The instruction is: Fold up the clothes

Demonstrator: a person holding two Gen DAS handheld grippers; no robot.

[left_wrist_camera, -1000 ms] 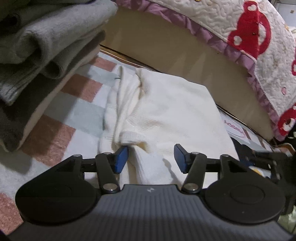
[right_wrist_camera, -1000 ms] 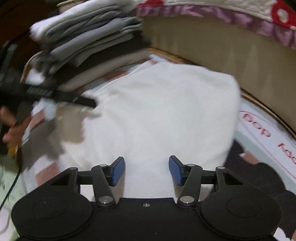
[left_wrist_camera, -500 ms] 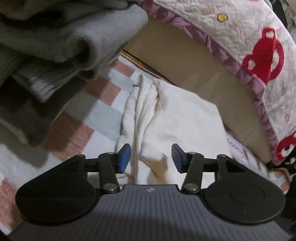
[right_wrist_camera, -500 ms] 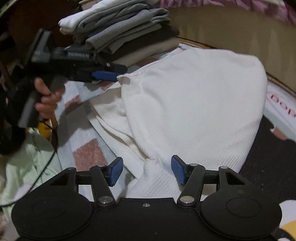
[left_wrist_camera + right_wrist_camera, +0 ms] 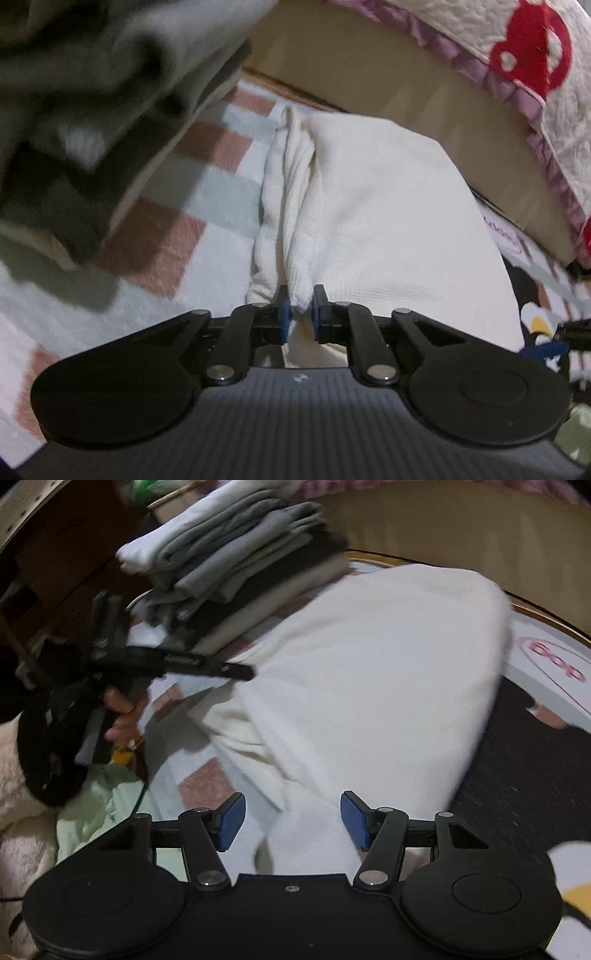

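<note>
From my L cam, far left: the stack of folded clothes (image 5: pixel 92 122), greys and darks, blurred, sitting on the checked blanket (image 5: pixel 207 184) w/ pink, pale blue and white squares. Next over, the white garment (image 5: pixel 388 229) lies on that blanket, waffle-knit, its left edge bunched into long rolled folds. My left gripper (image 5: pixel 300 319) has its jaws clamped on the near end of one of those folds; blue pads press the cloth from both sides, only the fabric between them. Behind the garment runs a tan panel (image 5: pixel 388 85), and above that, top right, a quilted cover (image 5: pixel 498 40) w/ red print and purple trim.

R cam, left to right: a hand (image 5: pixel 123 716) grips the black handle of the other gripper, whose fingers reach to the garment's left edge. Above it the same clothes stack (image 5: pixel 236 568), white piece on top, grey below, dark at the bottom. Center: white garment (image 5: pixel 369 686) spread wide, motion-blurred at its far edge, a narrow part trailing toward me. My right gripper (image 5: pixel 292 821) hovers w/ jaws wide apart, holding nothing; that narrow part of the garment lies below the gap. Far right: a dark mat (image 5: pixel 524 760) under the garment's right edge.
</note>
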